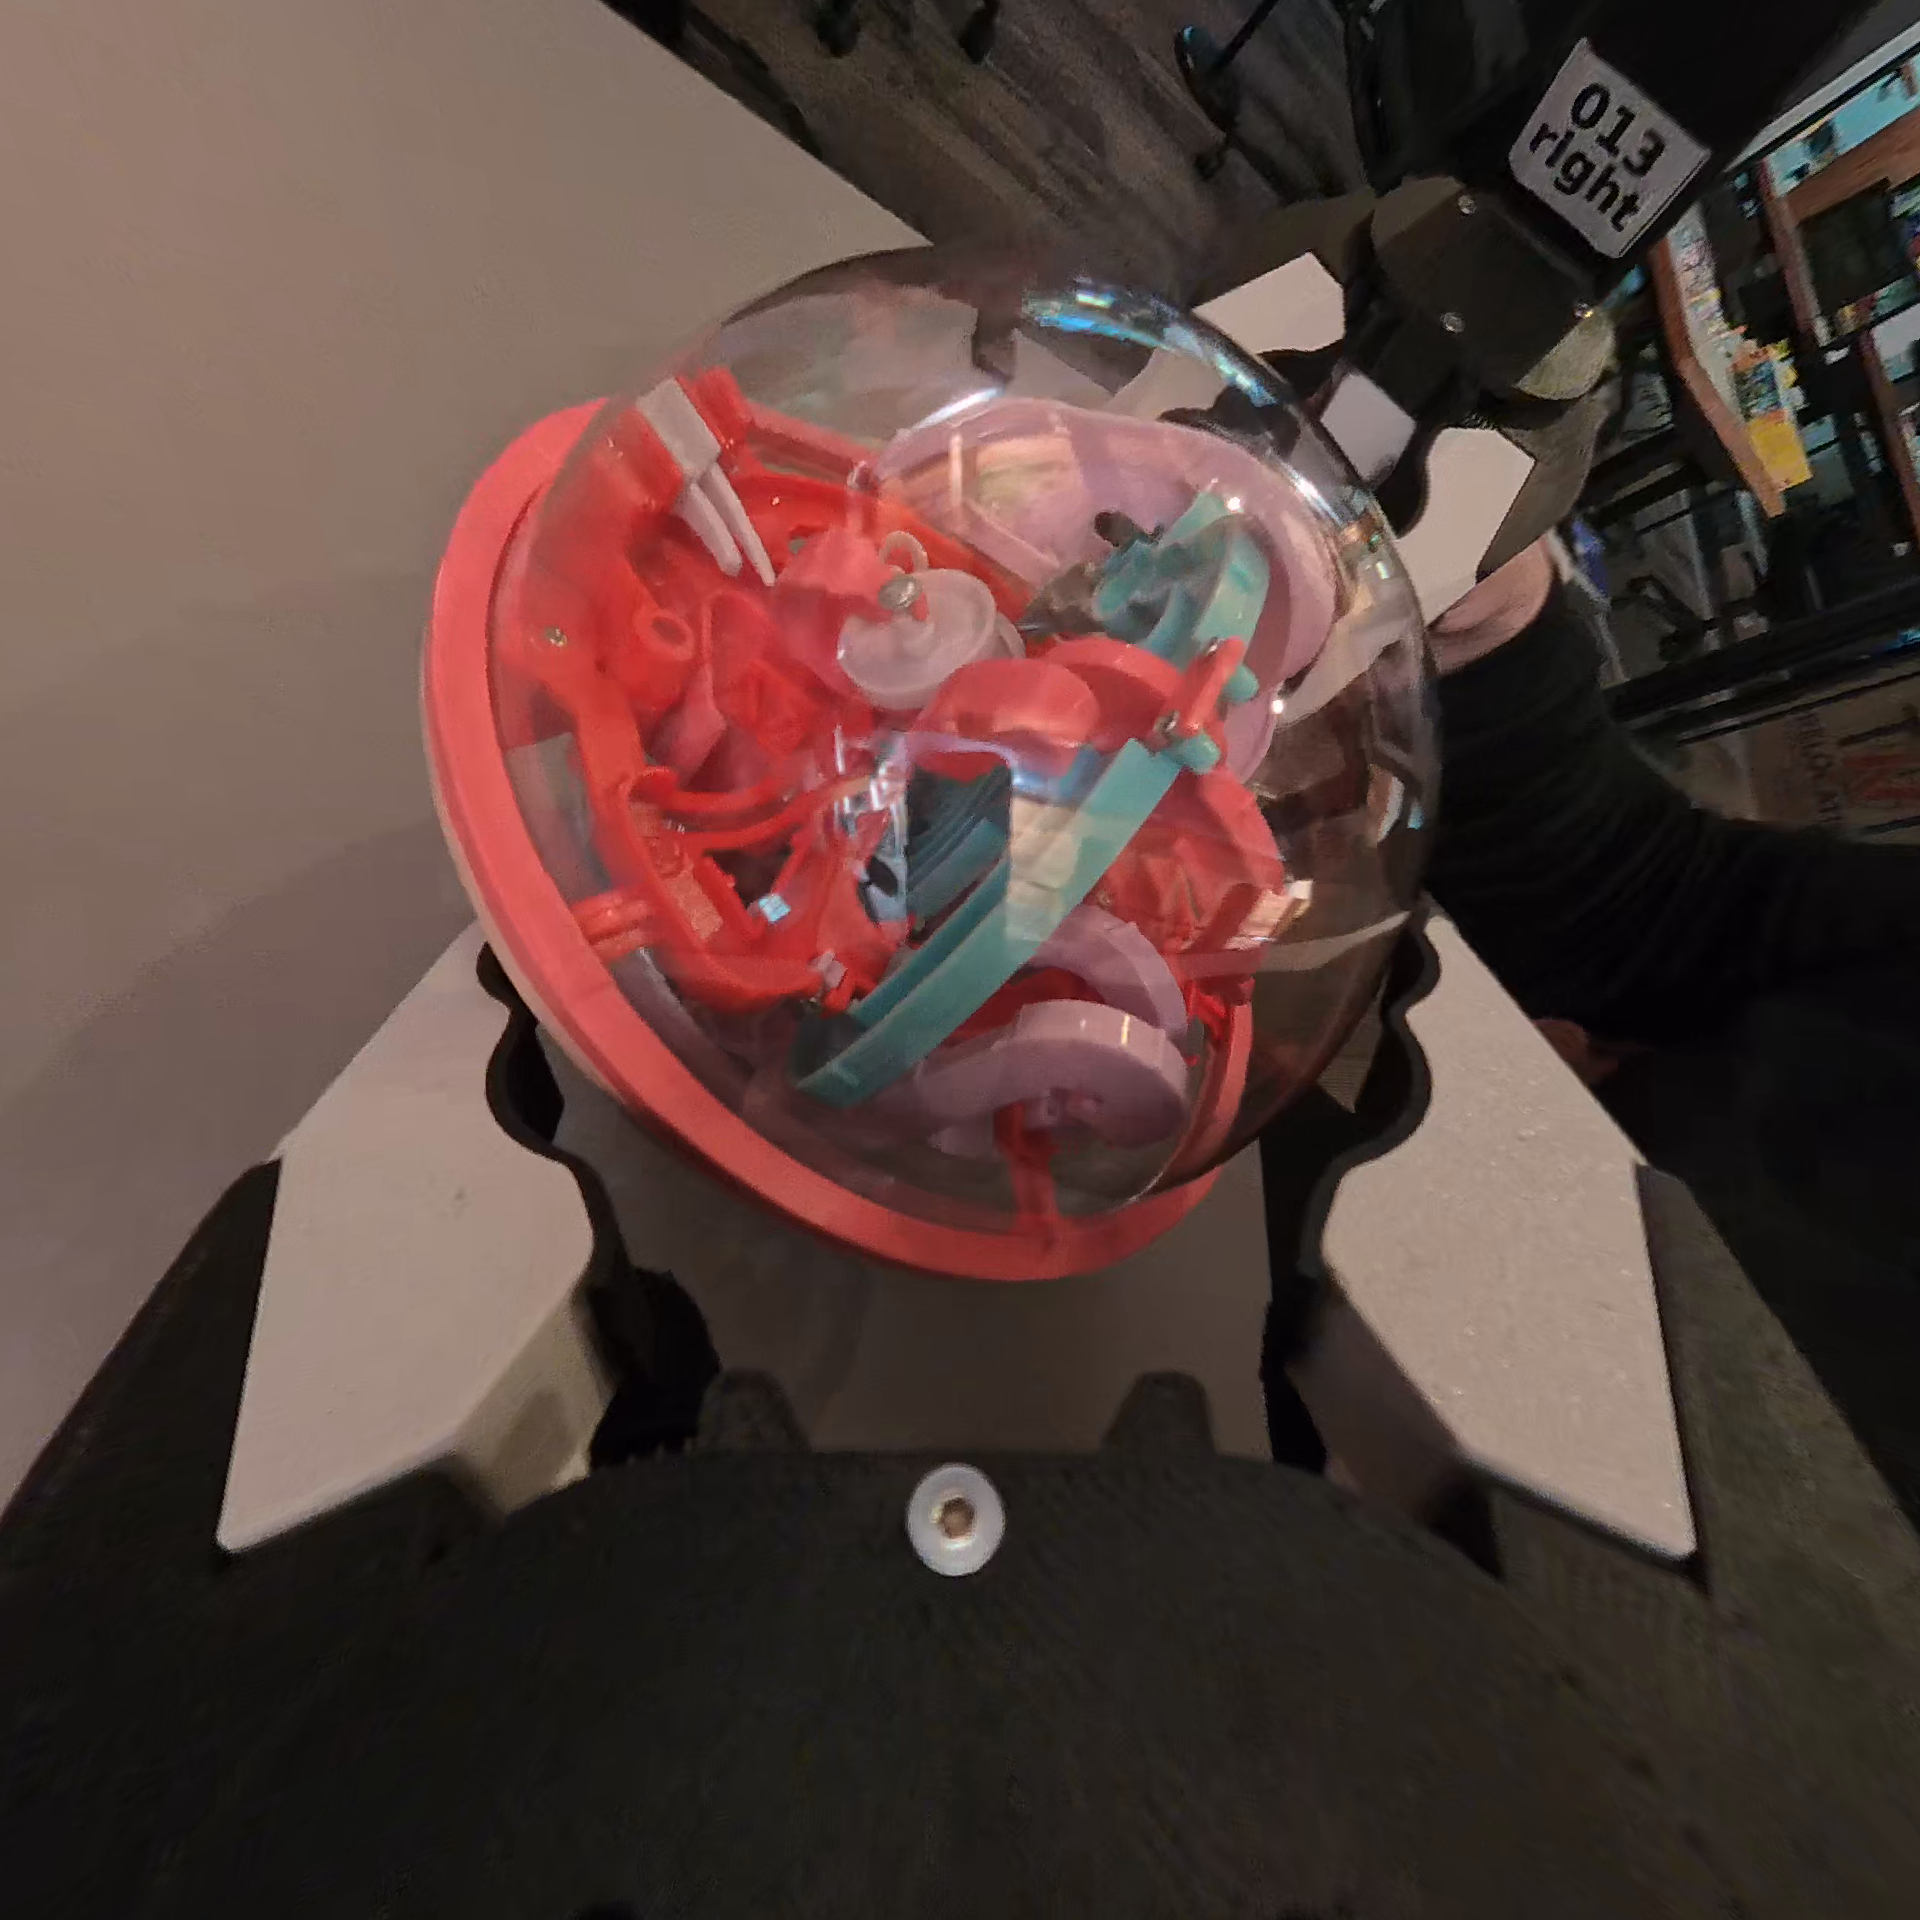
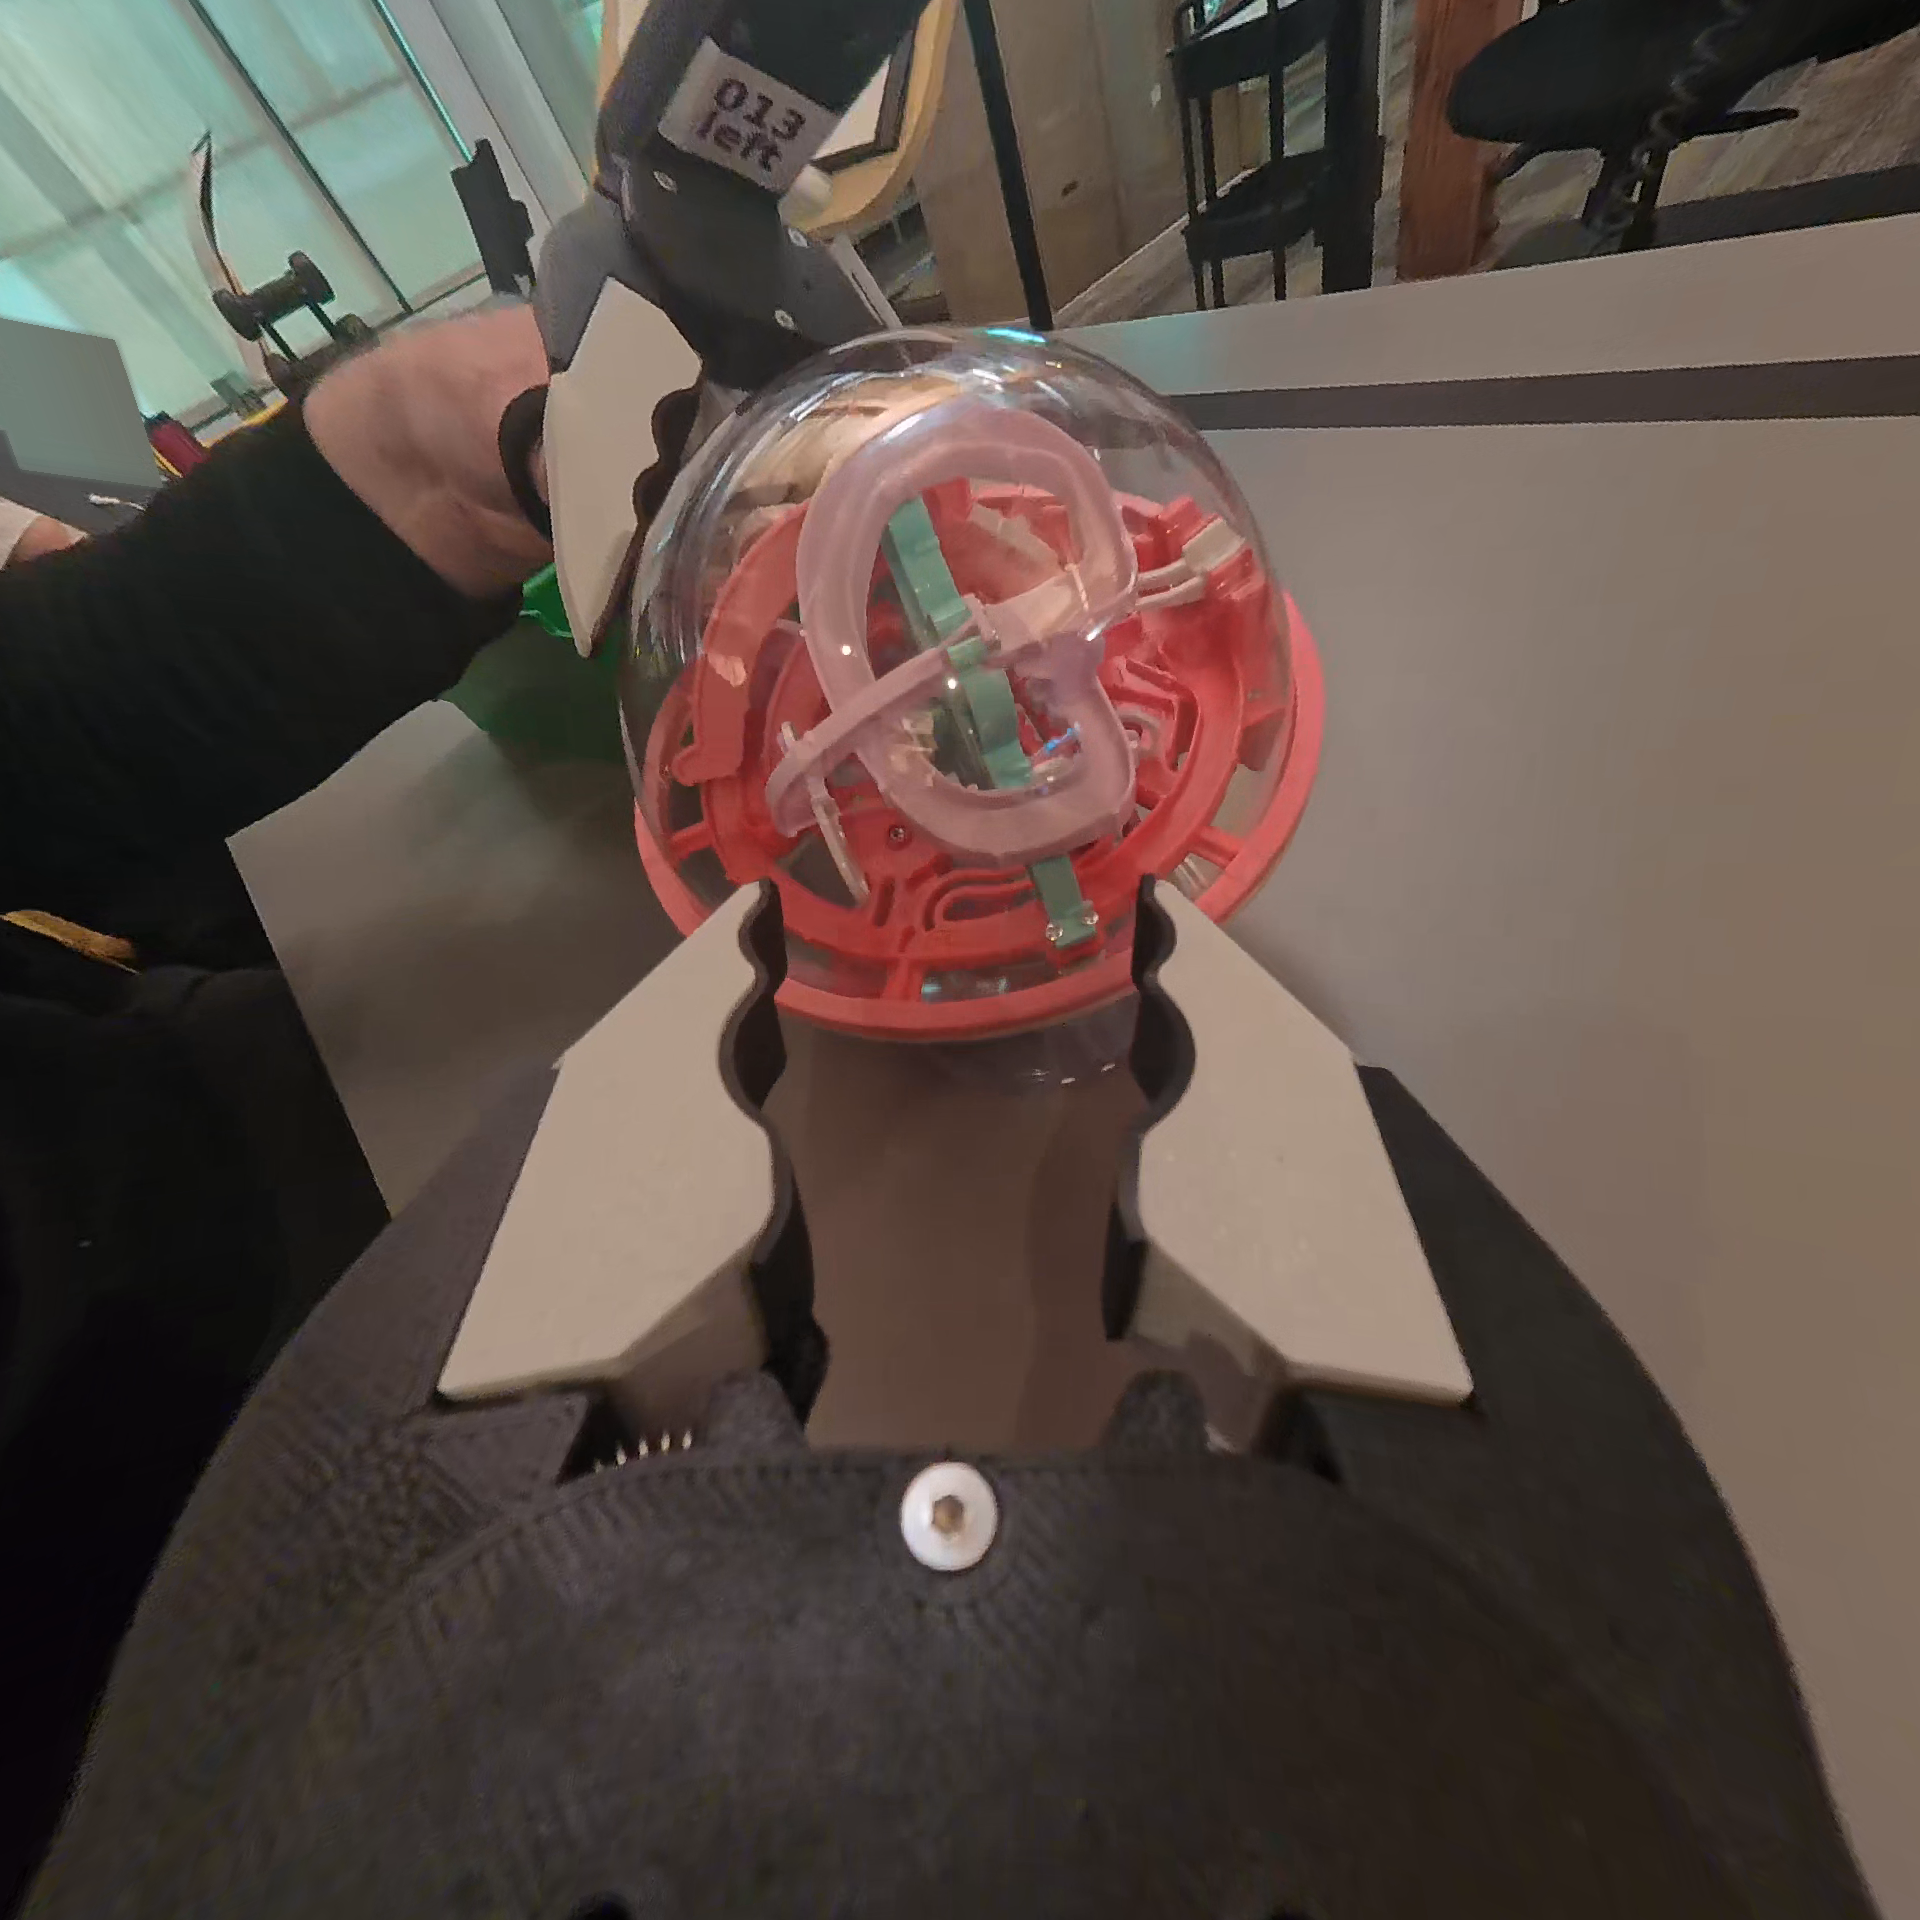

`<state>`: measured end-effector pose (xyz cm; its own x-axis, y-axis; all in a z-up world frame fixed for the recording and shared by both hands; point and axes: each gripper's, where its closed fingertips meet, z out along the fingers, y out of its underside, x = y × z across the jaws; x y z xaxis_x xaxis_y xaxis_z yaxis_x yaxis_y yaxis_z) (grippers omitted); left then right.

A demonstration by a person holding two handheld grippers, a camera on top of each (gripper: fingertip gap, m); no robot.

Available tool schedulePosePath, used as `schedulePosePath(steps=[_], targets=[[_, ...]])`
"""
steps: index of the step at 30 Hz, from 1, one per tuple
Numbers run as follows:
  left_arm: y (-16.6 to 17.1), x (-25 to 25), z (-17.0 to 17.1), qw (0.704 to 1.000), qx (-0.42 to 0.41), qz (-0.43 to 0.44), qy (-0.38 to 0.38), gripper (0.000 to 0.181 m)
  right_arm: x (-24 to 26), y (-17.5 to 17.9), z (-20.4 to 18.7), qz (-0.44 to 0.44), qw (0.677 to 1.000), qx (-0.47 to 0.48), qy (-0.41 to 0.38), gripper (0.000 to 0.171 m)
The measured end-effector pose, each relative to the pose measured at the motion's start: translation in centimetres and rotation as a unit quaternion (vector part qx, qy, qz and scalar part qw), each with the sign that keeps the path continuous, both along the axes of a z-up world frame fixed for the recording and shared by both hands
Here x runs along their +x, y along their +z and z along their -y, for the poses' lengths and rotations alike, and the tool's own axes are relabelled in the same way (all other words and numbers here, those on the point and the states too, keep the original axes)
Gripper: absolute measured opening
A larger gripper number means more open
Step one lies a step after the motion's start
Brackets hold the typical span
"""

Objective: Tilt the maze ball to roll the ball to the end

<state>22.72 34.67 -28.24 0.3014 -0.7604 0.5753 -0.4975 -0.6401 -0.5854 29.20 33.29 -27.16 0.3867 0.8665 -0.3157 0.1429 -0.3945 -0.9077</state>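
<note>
Left wrist view shows my left gripper (image 1: pixel 956 997) spread wide around the maze ball (image 1: pixel 935 769), one finger (image 1: pixel 416 1195) against the lower left of the shell by the coral rim (image 1: pixel 488 665), the other against the lower right. I judge the jaws are clamped on it, not just cradling it, since the ball hangs clear above the pale table (image 1: pixel 260 416). I hold it with the rim canted down to the left, which looks like a deliberate tilt to send the small ball along its track. Farther right, my right gripper (image 1: pixel 1382 416) comes in from the top corner and meets the clear dome from the far side, so the sphere is pinched from two opposite directions and can be turned without slipping.

Inside the clear shell sit coral tracks, a teal rail (image 1: pixel 935 997) and lilac loops (image 1: pixel 1101 1049). I cannot pick out the small rolling ball among them, so I cannot say how near the end it is.

Right wrist view, from the left: a hand in a black sleeve (image 2: pixel 208 665) holds the left gripper (image 2: pixel 613 499), its pale finger pressed on the dome's upper left. In the middle, the right gripper (image 2: pixel 956 935) closes on the ball's lower part at the coral rim. The grey table (image 2: pixel 1558 727) spreads out to the right.
</note>
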Motion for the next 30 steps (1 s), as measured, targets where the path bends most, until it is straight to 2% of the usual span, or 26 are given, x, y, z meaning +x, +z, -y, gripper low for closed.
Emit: schedulePosePath(steps=[19, 30], targets=[[0.14, 0.25, -0.17, 1.0, 0.023, -0.006, 0.001, 0.153, 0.09, -0.51, 0.31, -0.009, 1.0, 0.013, -0.007, 0.064], [0.19, 0.3, -0.25, 0.997, 0.076, -0.009, -0.002, 0.153, -0.01, -0.89, 0.49, -0.007, 0.999, 0.029, -0.012, 0.064]])
